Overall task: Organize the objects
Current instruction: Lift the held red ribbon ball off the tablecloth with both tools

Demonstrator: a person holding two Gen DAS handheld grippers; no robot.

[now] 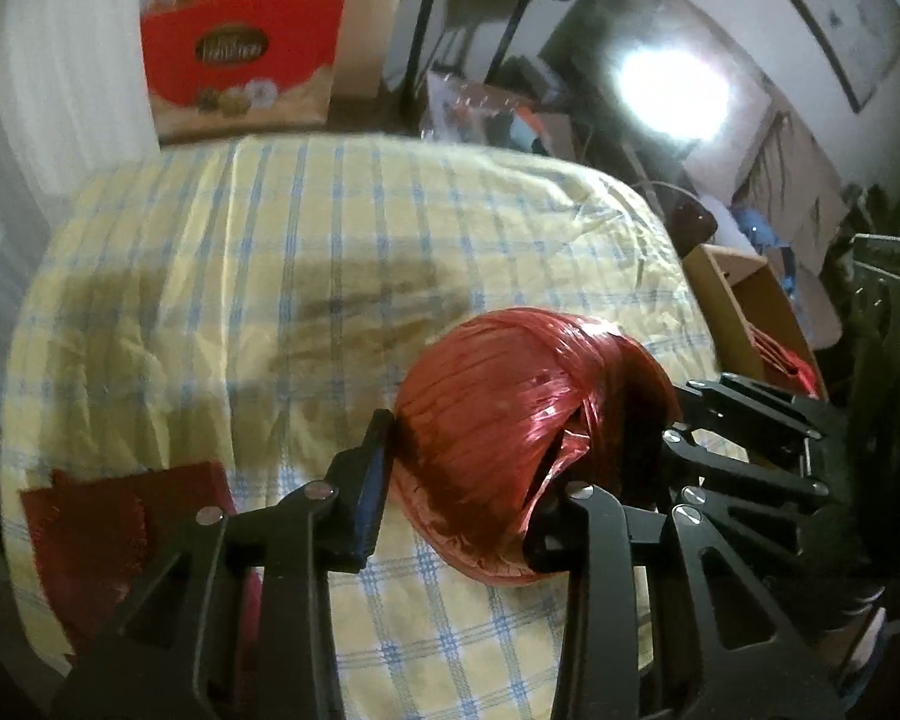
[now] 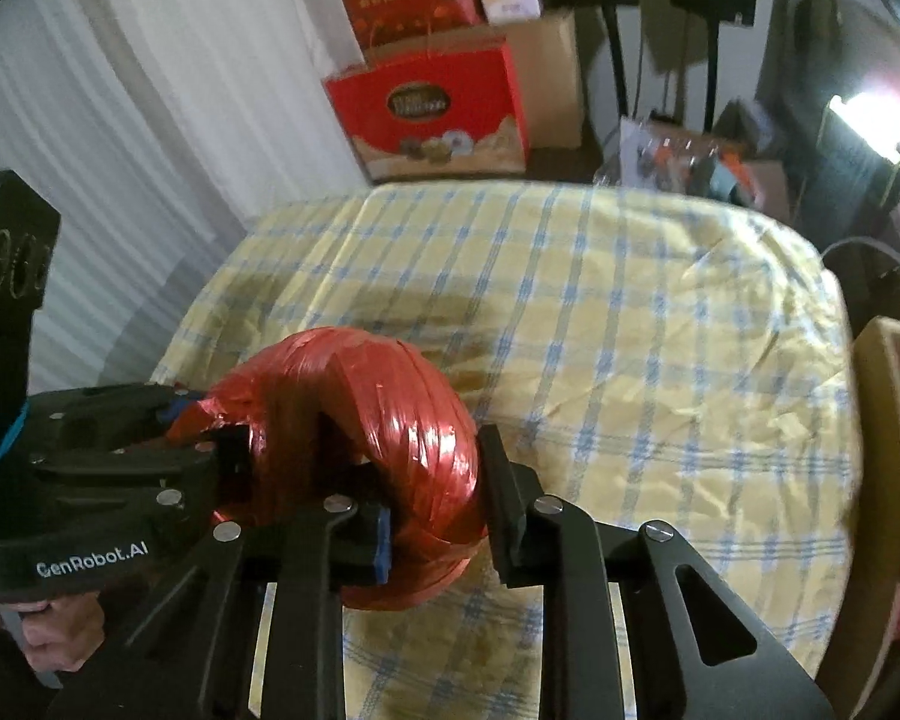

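**Two grippers, one slippery red ball**

Together, the left gripper [image 1: 459, 492] and right gripper [image 2: 435, 501] each pinch the red raffia ball [image 2: 354, 438], jaws narrowed onto its glossy strands, above the checked tablecloth [image 2: 600, 324]. The strands may slide or unwind if the grippers pull apart. "GenRobot.AI" reads on the left tool; writing on the red box [image 2: 432, 114] ahead is illegible.

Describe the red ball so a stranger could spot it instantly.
Find the table under the yellow cloth with blue checks. At its near edge both grippers clamp a ball of glossy red plastic twine. Its shiny wound strands and hollow centre set it apart from the flat dark red cloth beside it.
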